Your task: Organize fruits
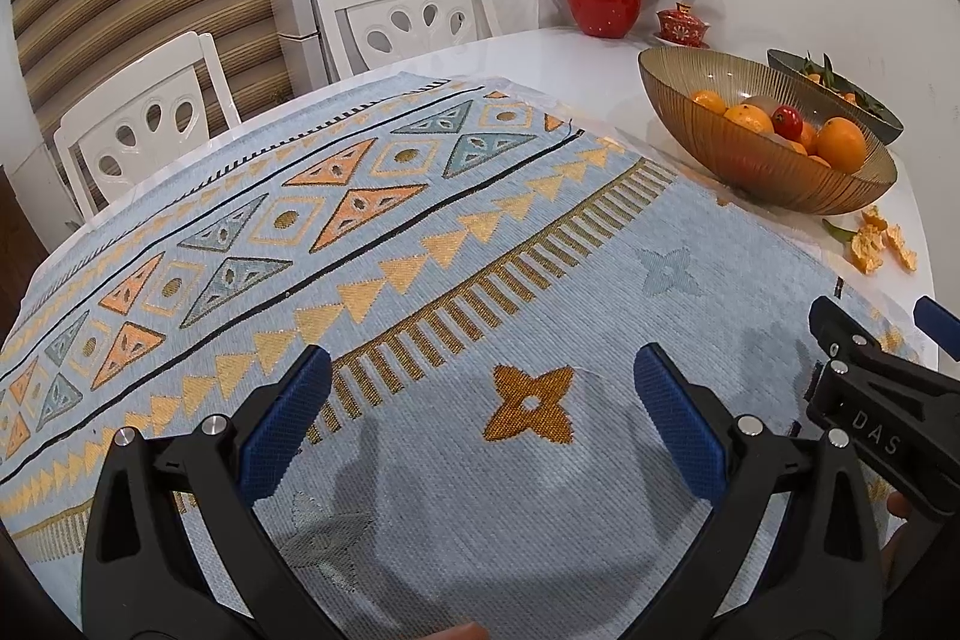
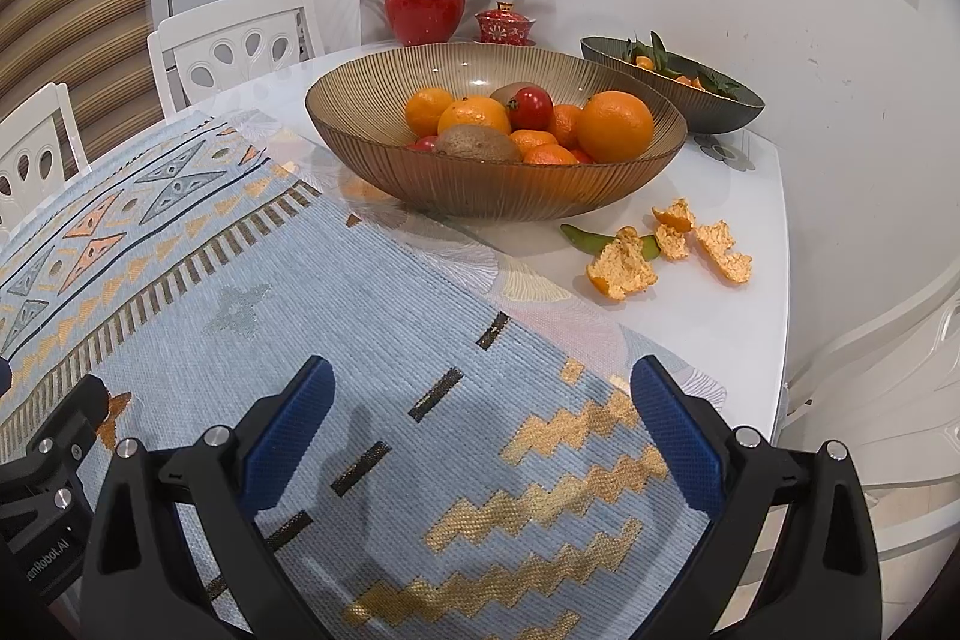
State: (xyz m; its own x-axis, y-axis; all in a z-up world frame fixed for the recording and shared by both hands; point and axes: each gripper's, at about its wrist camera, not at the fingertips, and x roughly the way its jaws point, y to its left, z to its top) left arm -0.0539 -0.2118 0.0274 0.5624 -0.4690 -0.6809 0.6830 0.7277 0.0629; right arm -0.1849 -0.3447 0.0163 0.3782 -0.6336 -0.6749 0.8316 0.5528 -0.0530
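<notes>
Item: 1 ribbed amber bowl (image 2: 498, 184), centre of the right wrist frame and right of the left wrist frame, on the white surface (image 2: 720, 316) just past the patterned mat (image 2: 384, 304), holding oranges (image 2: 615, 125), mandarins, 1 kiwi (image 2: 477, 142) and small red fruits, probably heaped there as the collecting point. Left gripper (image 1: 483, 400) and right gripper (image 2: 480, 406): jaws wide, holding nothing, low in frame over the mat, well short of the bowl, seemingly poised for a reach. Loose peel scraps (image 2: 672, 250) lie near the bowl's lower right.
</notes>
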